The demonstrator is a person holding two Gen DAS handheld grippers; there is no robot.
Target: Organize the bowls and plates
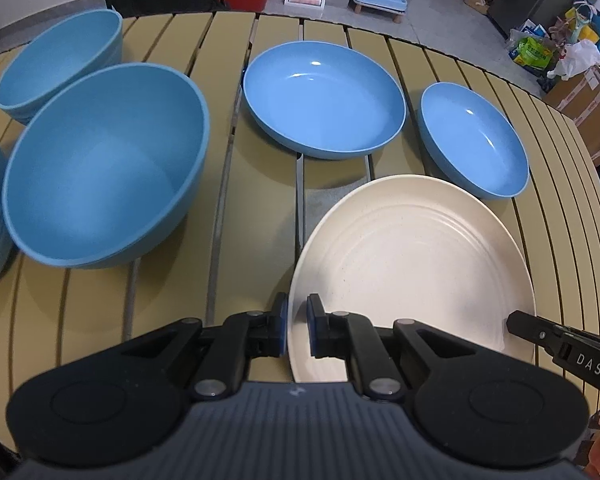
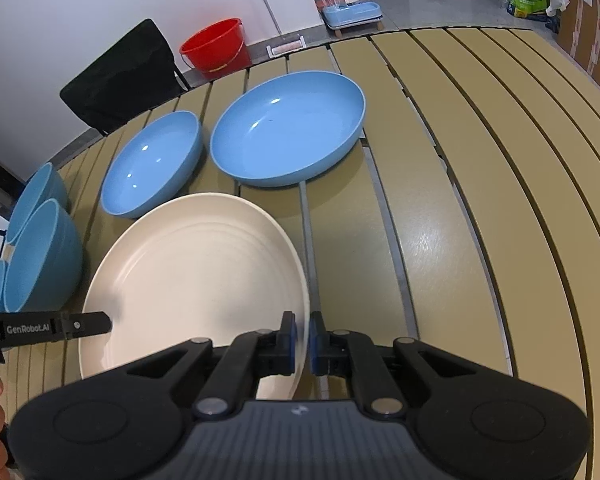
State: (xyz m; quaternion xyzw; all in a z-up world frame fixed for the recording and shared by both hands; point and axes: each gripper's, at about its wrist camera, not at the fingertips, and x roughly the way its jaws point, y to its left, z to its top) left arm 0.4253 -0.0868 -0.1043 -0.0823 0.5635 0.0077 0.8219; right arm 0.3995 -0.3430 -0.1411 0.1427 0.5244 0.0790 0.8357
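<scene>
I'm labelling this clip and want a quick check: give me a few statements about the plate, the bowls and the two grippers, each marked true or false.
1. Both grippers grip the cream plate. True: the left gripper and right gripper each clamp its rim.
2. The plate is blue. False: it is cream.
3. Two shallow blue dishes, the big dish and small dish, sit beyond the plate. True.
4. The deep bowl holds food. False: it is empty.
</scene>
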